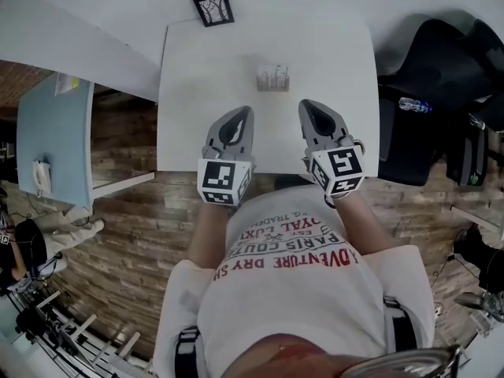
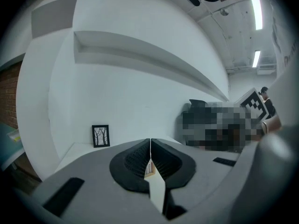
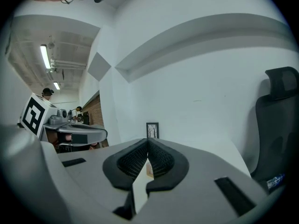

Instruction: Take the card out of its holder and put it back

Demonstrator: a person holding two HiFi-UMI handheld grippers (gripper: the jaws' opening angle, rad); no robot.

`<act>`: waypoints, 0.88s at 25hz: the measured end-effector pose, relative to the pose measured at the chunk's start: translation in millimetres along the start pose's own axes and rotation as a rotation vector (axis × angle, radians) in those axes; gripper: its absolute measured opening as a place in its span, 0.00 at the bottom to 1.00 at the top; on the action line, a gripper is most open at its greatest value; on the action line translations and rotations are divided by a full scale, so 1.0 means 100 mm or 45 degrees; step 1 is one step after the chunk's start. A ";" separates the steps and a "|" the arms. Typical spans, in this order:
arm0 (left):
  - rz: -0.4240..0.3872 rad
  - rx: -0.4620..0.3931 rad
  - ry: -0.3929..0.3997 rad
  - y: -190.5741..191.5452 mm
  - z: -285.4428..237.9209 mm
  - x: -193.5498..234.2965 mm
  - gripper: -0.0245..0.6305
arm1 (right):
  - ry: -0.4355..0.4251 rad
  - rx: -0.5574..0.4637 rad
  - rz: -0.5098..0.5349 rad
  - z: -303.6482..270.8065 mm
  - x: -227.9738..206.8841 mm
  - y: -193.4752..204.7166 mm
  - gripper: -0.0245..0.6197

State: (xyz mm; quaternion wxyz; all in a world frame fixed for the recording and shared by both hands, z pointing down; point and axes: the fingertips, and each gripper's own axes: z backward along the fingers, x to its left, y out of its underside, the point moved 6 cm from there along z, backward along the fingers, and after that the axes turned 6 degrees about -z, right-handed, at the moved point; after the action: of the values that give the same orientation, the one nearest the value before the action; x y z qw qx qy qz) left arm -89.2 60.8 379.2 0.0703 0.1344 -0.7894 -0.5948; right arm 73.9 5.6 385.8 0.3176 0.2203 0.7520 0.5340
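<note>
A small clear card holder (image 1: 272, 78) with cards upright in it stands on the white table (image 1: 197, 69), right of its middle. Both grippers hover over the table's near edge, short of the holder and apart from it. My left gripper (image 1: 241, 112) is shut with nothing in it, and in the left gripper view (image 2: 150, 142) its black pads meet. A sliver of the holder (image 2: 149, 170) shows below them. My right gripper (image 1: 306, 105) is also shut and empty (image 3: 148, 142), with the holder (image 3: 149, 170) just visible beyond its pads.
A small black picture frame (image 1: 213, 9) stands at the table's far edge against the white wall. A black office chair (image 1: 441, 53) sits to the right of the table. A light blue desk (image 1: 51, 140) is off to the left over wooden flooring.
</note>
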 end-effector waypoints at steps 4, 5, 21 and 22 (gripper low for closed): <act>0.024 0.030 -0.021 0.00 -0.35 0.08 0.08 | 0.014 0.037 -0.031 -0.23 -0.30 -0.01 0.07; 0.035 0.032 -0.037 0.00 -0.42 0.10 0.08 | 0.008 0.049 -0.030 -0.28 -0.35 0.00 0.07; 0.096 0.076 0.140 0.42 -1.02 0.55 0.08 | 0.103 0.225 -0.068 -0.82 -0.61 0.33 0.07; 0.086 0.082 0.154 0.44 -1.04 0.58 0.08 | 0.117 0.233 -0.075 -0.84 -0.61 0.36 0.07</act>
State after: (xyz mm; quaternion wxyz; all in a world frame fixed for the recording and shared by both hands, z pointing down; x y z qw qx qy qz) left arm -122.1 -40.6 448.0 0.1335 0.1457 -0.8065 -0.5573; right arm 56.3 -79.2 453.3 0.2767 0.2015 0.8176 0.4630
